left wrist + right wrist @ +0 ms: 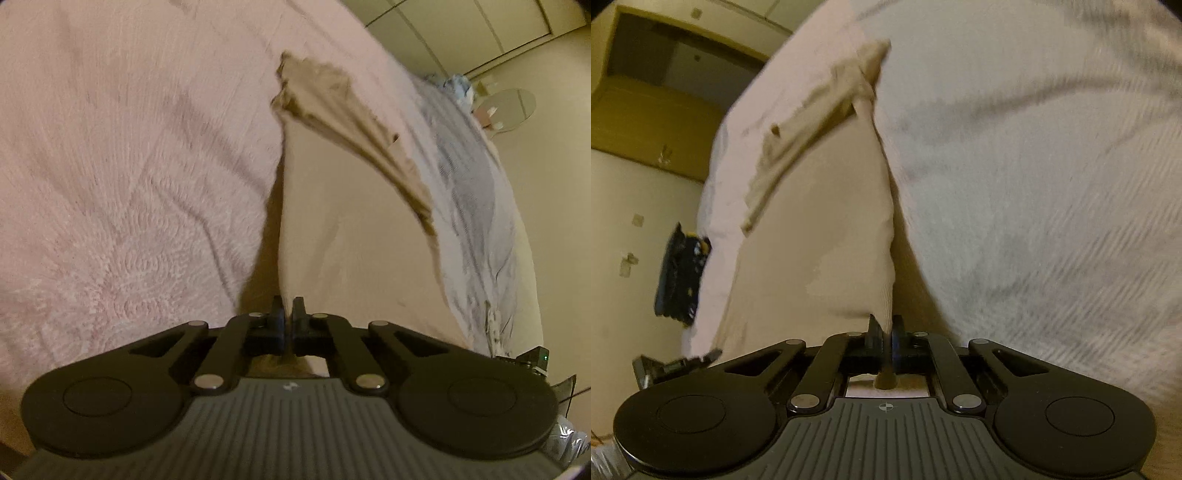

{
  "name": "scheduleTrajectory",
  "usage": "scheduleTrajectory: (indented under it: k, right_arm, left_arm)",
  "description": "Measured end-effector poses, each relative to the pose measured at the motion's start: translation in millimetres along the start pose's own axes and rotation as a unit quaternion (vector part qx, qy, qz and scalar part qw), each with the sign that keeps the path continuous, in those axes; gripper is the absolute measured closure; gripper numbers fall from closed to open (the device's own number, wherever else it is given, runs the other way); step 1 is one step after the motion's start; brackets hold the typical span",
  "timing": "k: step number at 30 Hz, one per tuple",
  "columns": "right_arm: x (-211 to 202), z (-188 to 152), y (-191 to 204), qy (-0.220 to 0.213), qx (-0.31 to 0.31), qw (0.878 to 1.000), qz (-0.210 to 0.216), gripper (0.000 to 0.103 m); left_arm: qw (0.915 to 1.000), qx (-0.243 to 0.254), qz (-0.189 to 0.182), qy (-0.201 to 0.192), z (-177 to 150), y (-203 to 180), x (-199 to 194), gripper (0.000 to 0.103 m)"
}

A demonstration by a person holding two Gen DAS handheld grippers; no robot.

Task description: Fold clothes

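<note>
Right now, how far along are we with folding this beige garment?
Early stage. Done: both tongs have a grip, left tongs and right tongs each shut on an edge of the beige garment. In hand: it is lifted and stretched over the pink bedspread, its far end bunched. Left: no finished fold shows, so laying it flat and every fold remain.

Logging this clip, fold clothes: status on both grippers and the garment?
Left gripper shut on beige garment. Right gripper shut on it too. Garment lifted off the pink bedspread, far end bunched. Nothing in the way.
</note>
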State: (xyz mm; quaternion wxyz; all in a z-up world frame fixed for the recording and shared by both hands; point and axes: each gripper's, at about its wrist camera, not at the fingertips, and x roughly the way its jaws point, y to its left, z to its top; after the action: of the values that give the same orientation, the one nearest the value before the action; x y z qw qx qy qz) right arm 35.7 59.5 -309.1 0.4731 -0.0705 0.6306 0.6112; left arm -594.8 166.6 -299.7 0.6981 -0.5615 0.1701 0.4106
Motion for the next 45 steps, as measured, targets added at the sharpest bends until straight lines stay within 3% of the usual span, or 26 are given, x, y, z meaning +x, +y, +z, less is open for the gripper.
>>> scheduleTrajectory:
  k: [9, 17, 21, 26, 32, 36, 39, 41, 42, 45]
  right_arm:
    - [-45.7, -9.3, 16.4, -0.009, 0.006, 1.000, 0.021, 0.101]
    - [-73.4, -41.8, 18.5, 0.017, 0.026, 0.999, 0.023, 0.101]
    - [-74.1, -44.2, 17.9, 0.036, 0.046, 0.998, 0.021, 0.101]
    - [-73.0, -3.2, 40.1, 0.024, 0.030, 0.999, 0.039, 0.101]
    - [-55.8, 91.9, 70.6, -0.016, 0.027, 0.998, 0.060, 0.101]
    - [-15.7, 165.7, 73.9, -0.036, 0.068, 0.996, 0.055, 0.101]
    - [31.0, 214.5, 59.7, -0.042, 0.125, 0.990, 0.044, 0.101]
    - [61.2, 235.6, 40.8, -0.051, 0.193, 0.980, 0.020, 0.100]
    - [76.2, 244.7, 30.4, -0.057, 0.229, 0.972, 0.005, 0.094]
    - [98.1, 253.9, 10.3, -0.092, 0.276, 0.956, -0.046, 0.054]
  left_arm:
    - [0.9988, 0.020, -0.005, -0.044, -20.2, -31.0, -51.7, 0.103]
    - [0.9988, -0.015, 0.018, -0.042, -67.1, -31.9, -85.1, 0.103]
    - [0.9987, -0.027, 0.023, -0.035, -70.3, -36.2, -82.4, 0.102]
    - [0.9984, -0.028, 0.002, -0.049, -24.5, -48.1, -71.6, 0.102]
    - [0.9954, -0.037, -0.047, -0.075, 84.6, -57.1, -33.8, 0.102]
    - [0.9929, -0.073, -0.070, -0.062, 164.4, -44.6, 26.5, 0.102]
    - [0.9905, -0.119, -0.056, -0.039, 214.6, -23.7, 87.9, 0.102]
    - [0.9865, -0.158, -0.036, -0.022, 236.1, -7.1, 123.4, 0.101]
    - [0.9845, -0.173, -0.024, -0.015, 243.4, 2.1, 137.2, 0.098]
    - [0.9806, -0.195, 0.000, -0.018, 256.0, 18.2, 151.7, 0.095]
